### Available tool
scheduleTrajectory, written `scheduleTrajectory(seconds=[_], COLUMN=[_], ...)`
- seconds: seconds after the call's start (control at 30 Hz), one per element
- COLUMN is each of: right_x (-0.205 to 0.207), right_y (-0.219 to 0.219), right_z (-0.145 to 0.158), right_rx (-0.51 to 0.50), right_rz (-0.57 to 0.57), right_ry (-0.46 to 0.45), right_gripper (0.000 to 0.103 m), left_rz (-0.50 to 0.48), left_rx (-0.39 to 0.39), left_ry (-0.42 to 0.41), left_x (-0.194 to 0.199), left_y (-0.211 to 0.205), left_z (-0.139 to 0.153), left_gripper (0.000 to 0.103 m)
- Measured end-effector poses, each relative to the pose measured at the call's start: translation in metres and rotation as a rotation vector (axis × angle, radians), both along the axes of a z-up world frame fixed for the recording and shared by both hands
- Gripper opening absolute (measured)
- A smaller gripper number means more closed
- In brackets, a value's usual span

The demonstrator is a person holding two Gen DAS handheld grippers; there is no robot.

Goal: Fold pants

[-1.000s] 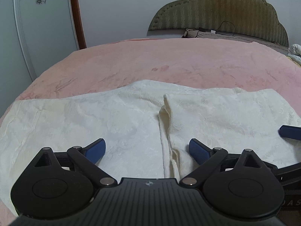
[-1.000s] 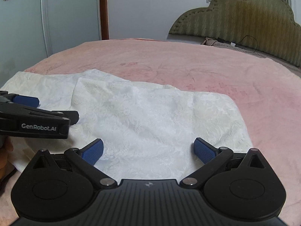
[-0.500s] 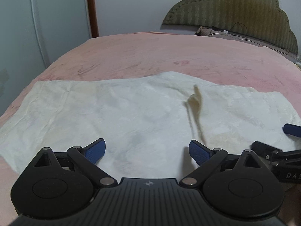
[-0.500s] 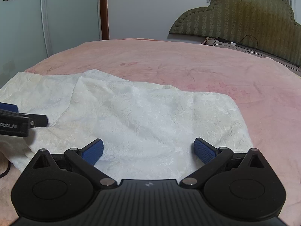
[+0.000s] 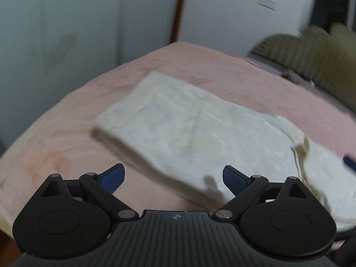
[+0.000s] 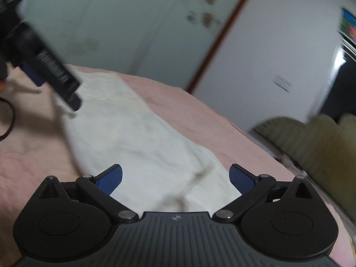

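Left wrist view: our left gripper spread wide, empty, above cream pants. Pink bedspread beneath. Our right gripper likewise parted, empty.

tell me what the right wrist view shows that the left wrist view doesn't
Only the right wrist view shows the left gripper's black body, blurred, over the far end of the pants, plus the open right gripper. Only the left wrist view shows the open left gripper and the pants' near folded edge. Both share the pink bed and the headboard.
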State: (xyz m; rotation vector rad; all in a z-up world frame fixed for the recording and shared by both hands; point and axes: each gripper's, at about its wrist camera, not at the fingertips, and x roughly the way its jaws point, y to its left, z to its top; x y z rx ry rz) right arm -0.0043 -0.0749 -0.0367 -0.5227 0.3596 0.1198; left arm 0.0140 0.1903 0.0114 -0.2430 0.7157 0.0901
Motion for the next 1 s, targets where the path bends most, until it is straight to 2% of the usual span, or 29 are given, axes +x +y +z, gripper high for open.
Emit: scheduleTrajectory(seconds=[0.1, 0.2, 0.27, 0.37, 0.47, 0.57, 0.8, 0.87, 0.93, 1.0], right_x=[0.004, 0.011, 0.015, 0.026, 0.043, 0.06, 0.067, 0.067, 0.067, 0.075], right_y=[0.032, 0.064, 0.086, 0.108, 0.119, 0.124, 0.1, 0.091, 0.075, 0.062], right_z=[-0.001, -0.007, -0.012, -0.025, -0.026, -0.027, 0.007, 0.02, 0.037, 0.051], right_rx=[-0.017, -0.072, -0.138, -0.247, -0.261, -0.282, -0.103, -0.03, 0.089, 0.185], right_rz=[0.134, 0.228, 0.269, 0.269, 0.25, 0.216, 0.172, 0.239, 0.311, 0.291], right_ry=[0.029, 0.051, 0.047, 0.001, -0.016, -0.069, -0.108, -0.022, 0.05, 0.07], right_gripper=[0.103, 0.103, 0.103, 0.103, 0.103, 0.103, 0.103, 0.103, 0.103, 0.103], left_rz=[0.088, 0.11, 0.113, 0.103, 0.094, 0.081, 0.131, 0.131, 0.136, 0.138], left_rx=[-0.2, -0.364, -0.42, -0.459, -0.521, -0.618, -0.762, -0.743, -0.705, -0.633], left_ry=[0.023, 0.055, 0.048, 0.051, 0.052, 0.041, -0.008, -0.014, -0.017, -0.022], left_x=[0.003, 0.008, 0.007, 0.011, 0.017, 0.025, 0.058, 0.07, 0.081, 0.087], left_y=[0.044, 0.071, 0.08, 0.082, 0.081, 0.079, 0.082, 0.081, 0.08, 0.079], left_z=[-0.002, -0.009, -0.01, -0.012, -0.017, -0.026, -0.038, -0.038, -0.036, -0.032], left_gripper=[0.095, 0.095, 0.096, 0.096, 0.096, 0.096, 0.097, 0.095, 0.09, 0.072])
